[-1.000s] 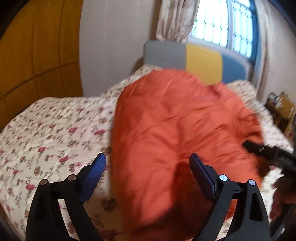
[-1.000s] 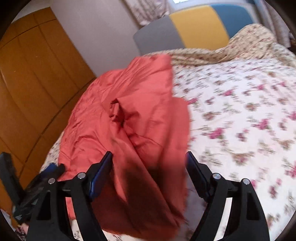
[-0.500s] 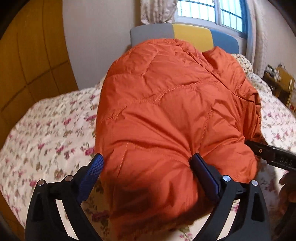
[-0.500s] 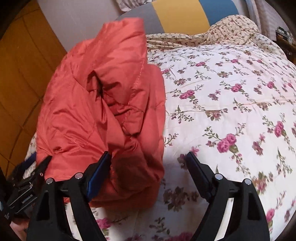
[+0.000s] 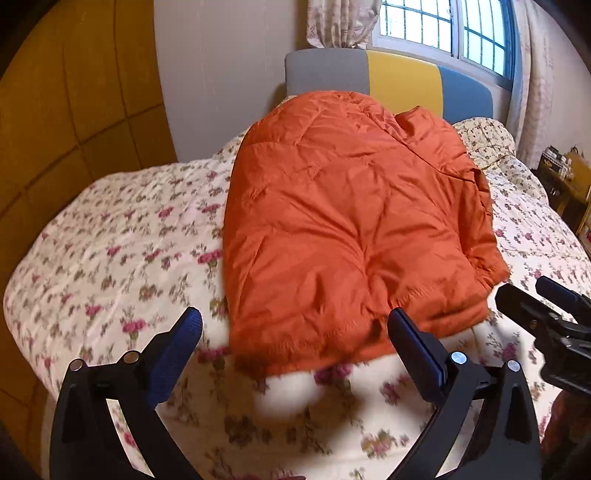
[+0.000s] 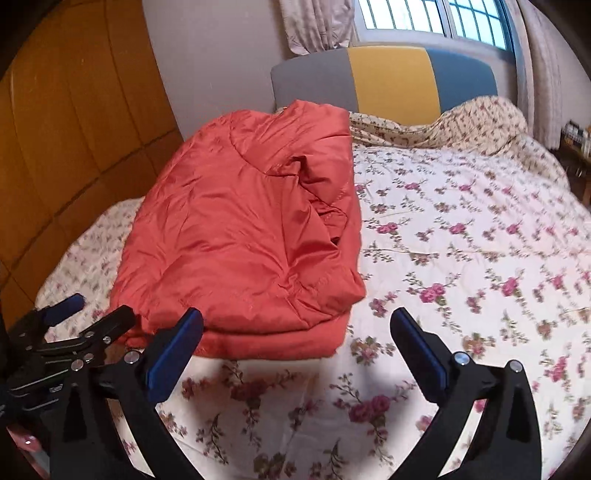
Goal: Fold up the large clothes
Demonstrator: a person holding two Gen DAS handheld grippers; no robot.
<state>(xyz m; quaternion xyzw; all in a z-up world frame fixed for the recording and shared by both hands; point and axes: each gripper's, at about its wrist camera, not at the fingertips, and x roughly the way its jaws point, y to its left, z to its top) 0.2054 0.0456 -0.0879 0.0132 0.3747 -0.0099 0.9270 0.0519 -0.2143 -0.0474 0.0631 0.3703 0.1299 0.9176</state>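
Both jaws spread wide, just been opening, nothing between; orange jacket (image 5: 347, 236) released on bedspread (image 5: 122, 254).

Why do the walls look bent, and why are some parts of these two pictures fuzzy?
Left wrist view: the fisheye lens bows the wooden wall and darkens the corners; the orange padded jacket is sharp farther back but smeared at its near hem; the window glares. Right wrist view: same curving, and the floral bedspread blurs towards the right edge and near the open right tool.
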